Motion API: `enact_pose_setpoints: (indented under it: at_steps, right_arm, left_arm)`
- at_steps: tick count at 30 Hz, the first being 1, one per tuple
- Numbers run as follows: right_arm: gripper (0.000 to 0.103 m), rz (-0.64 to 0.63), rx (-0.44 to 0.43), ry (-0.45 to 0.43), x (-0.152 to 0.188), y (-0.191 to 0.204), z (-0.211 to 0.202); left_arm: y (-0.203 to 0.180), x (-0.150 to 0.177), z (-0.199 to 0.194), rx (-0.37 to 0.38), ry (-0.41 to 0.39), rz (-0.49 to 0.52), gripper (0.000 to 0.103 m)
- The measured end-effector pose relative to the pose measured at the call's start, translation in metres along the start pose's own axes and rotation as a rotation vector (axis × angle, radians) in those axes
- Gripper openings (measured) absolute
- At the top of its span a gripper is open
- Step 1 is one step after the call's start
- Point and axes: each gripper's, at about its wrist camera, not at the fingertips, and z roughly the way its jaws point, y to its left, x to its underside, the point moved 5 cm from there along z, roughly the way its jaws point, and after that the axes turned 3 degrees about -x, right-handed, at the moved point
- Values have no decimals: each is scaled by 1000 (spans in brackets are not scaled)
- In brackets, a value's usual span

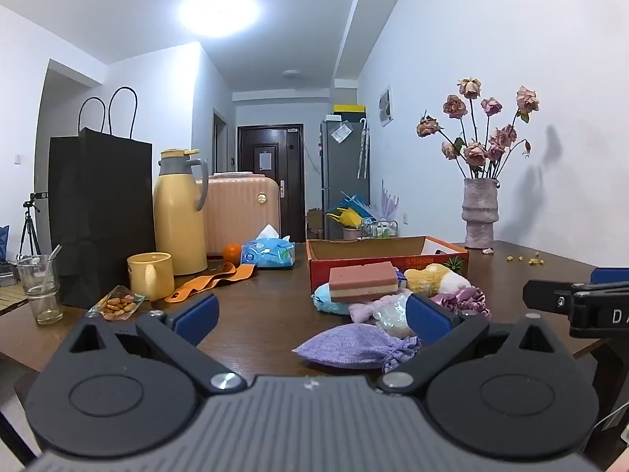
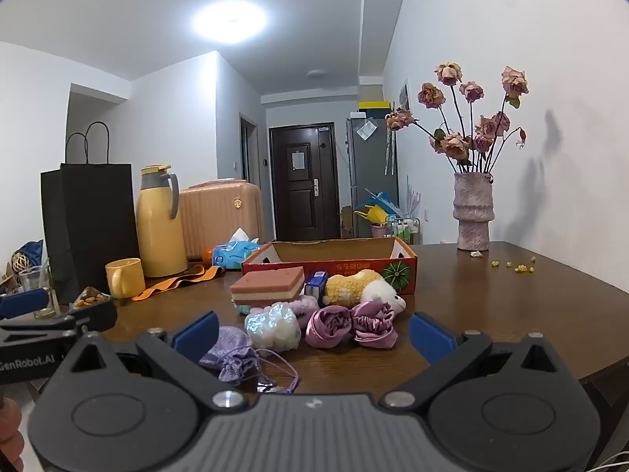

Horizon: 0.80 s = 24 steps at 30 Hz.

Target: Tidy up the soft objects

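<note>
Soft items lie heaped on the brown table in front of an open cardboard box [image 1: 387, 249] [image 2: 334, 259]. A pink layered sponge [image 1: 362, 283] [image 2: 267, 285] tops the heap, beside a yellow and white plush toy [image 1: 434, 277] [image 2: 363, 287]. In front lie purple satin scrunchies [image 2: 350, 324] [image 1: 466, 301], a shiny white puffy bag [image 2: 271, 326] and a lilac drawstring pouch [image 1: 350, 346] [image 2: 232, 354]. My left gripper [image 1: 312, 318] is open, the pouch lying just ahead between its fingers, untouched. Open too, my right gripper [image 2: 314, 332] faces the scrunchies and holds nothing.
On the left stand a black paper bag [image 1: 100, 216], a yellow thermos [image 1: 179, 212], a yellow mug [image 1: 151, 275], a glass [image 1: 41, 289], a snack dish [image 1: 118, 303], an orange strap [image 1: 214, 281] and a tissue pack [image 1: 269, 253]. A vase of dried roses [image 1: 479, 212] stands far right.
</note>
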Motion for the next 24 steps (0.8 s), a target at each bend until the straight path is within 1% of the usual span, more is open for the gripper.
enact_pose_setpoints:
  at_steps: [5, 6, 9, 10, 11, 24]
  right_arm:
    - [103, 3, -3, 11, 0, -11, 4]
    - [103, -33, 9, -5, -2, -1, 2]
    - [103, -30, 12, -5, -2, 5, 1]
    - [103, -23, 6, -4, -1, -2, 2]
    - [103, -23, 7, -4, -1, -1, 2]
    - [103, -19, 7, -9, 1, -1, 1]
  left_arm:
    - [0, -4, -1, -8, 10, 0, 103]
    - [-1, -4, -1, -9, 10, 0, 103]
    - [-1, -6, 0, -14, 17, -9, 103]
    - [-1, -6, 1, -17, 20, -12, 103]
    - [-1, -1, 2, 14, 12, -6, 103]
    - [-2, 0, 1, 16, 6, 3, 103]
